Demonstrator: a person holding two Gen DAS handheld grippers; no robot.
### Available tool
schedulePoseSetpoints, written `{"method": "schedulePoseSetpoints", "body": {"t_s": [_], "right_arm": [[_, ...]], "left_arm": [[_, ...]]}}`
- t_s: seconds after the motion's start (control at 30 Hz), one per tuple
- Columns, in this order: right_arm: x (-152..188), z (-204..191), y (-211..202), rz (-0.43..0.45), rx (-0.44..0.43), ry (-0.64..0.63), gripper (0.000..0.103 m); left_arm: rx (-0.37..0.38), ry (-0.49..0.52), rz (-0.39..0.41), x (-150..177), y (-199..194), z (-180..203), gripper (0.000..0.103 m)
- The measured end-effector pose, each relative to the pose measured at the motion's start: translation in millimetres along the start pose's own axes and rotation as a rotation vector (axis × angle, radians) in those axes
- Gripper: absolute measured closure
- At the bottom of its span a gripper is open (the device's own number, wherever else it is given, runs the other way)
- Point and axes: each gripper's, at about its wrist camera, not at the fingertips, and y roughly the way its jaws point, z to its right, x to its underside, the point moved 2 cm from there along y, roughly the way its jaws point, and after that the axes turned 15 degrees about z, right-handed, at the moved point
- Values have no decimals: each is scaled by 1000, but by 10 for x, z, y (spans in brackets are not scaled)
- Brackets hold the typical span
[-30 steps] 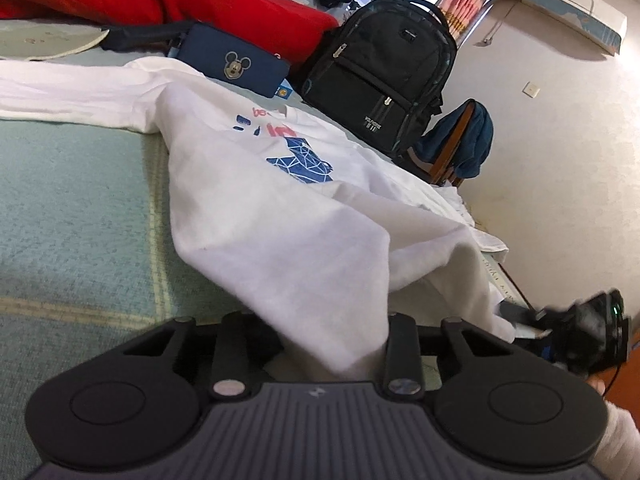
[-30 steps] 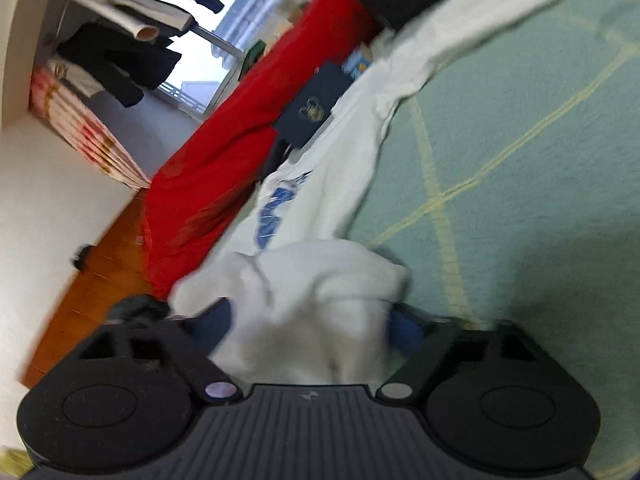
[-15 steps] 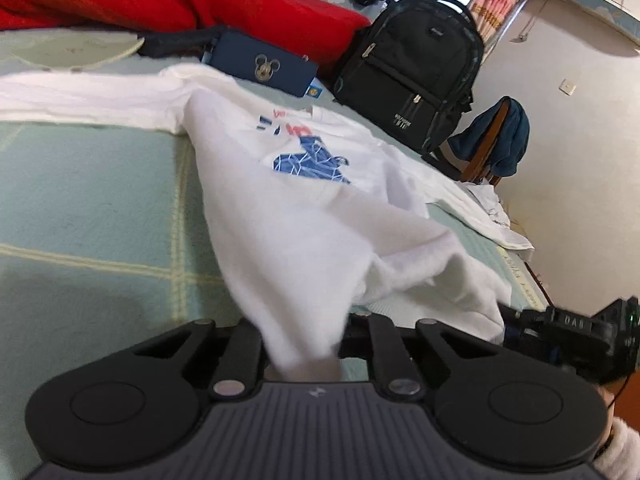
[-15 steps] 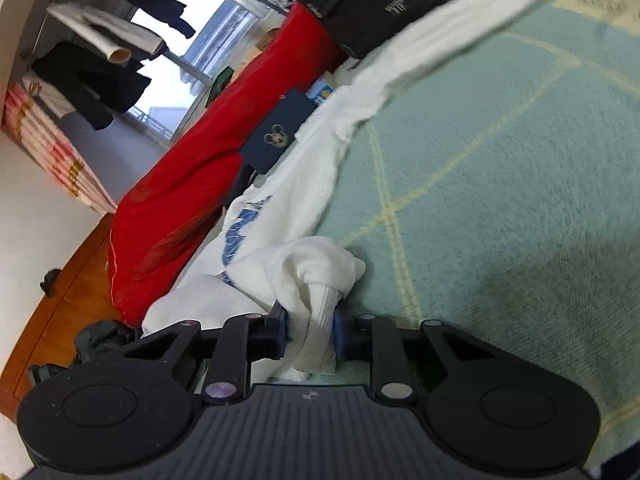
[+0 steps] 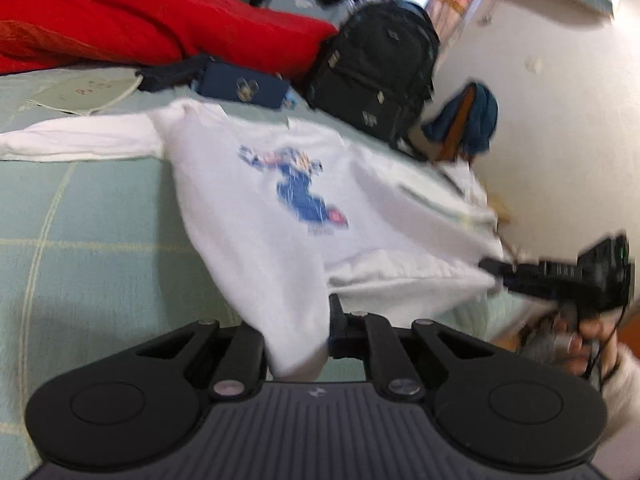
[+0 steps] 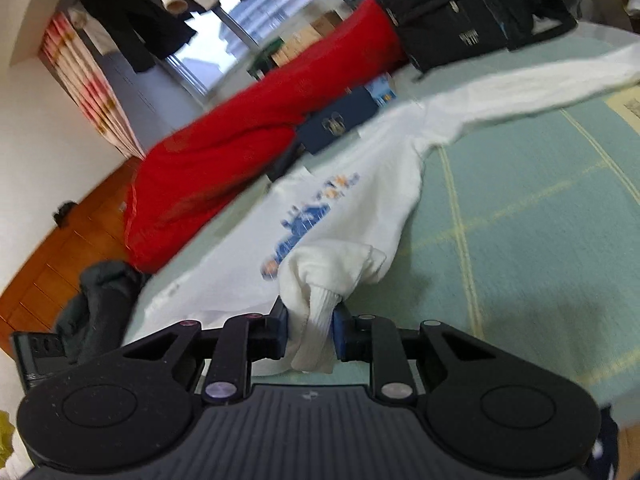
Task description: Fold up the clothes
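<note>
A: Sweatshirt (image 5: 280, 184), white with a blue print on the chest, lies across the green checked bed (image 5: 88, 216). Left tongs (image 5: 298, 336) are pinched on one corner of its hem, cloth bunched between the fingers.

B: And the other side?

A: Right tongs (image 6: 310, 328) are clamped on the opposite hem corner. Ribbed edge is squeezed between the blue pads (image 6: 340, 330), and a wad of fabric bulges just ahead of them.

B: Is it off the bed?

A: Only the near edge. The hem hangs stretched between the two tongs; the rest slopes away from them down onto the bed. One sleeve (image 6: 520, 92) runs out flat, far ahead and to the right of the right tongs.

B: What's beyond it?

A: Past the collar, well ahead of both tongs: navy pouch (image 5: 244, 86), red blanket (image 5: 140, 20), black backpack (image 5: 376, 68). In the left view the right tongs show at far right, gripped by a hand (image 5: 576, 344) in a white sleeve. Both views are motion-blurred, so I can't read the print.
</note>
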Motion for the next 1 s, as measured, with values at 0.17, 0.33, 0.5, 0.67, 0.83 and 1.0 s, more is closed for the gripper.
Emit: {"method": "schedulePoseSetpoints", "body": {"t_s": [0.17,0.33,0.5,0.67,0.83,1.0], "right_arm": [[89,122,-179,-42,22,45,71],[-24,138,-411,38,12,37,46],[-20,328,-323,27,73,67,42],[33,565,-164,-6,103,114,36],[-93,632,15,7,113,98,36],[-201,680,278,-7,131,46,39]], "left_arm": [[-12,-20,-55,122,-104,-55,93],[-42,-40,-4,59,-328,-125,74],[-125,-10,31,16,-483,-177,63],[-159,81,51,-39,-475,-85,59],[-135,166,43,-41,-278,111,48],[-90,188,15,36,-43,271,44]]}}
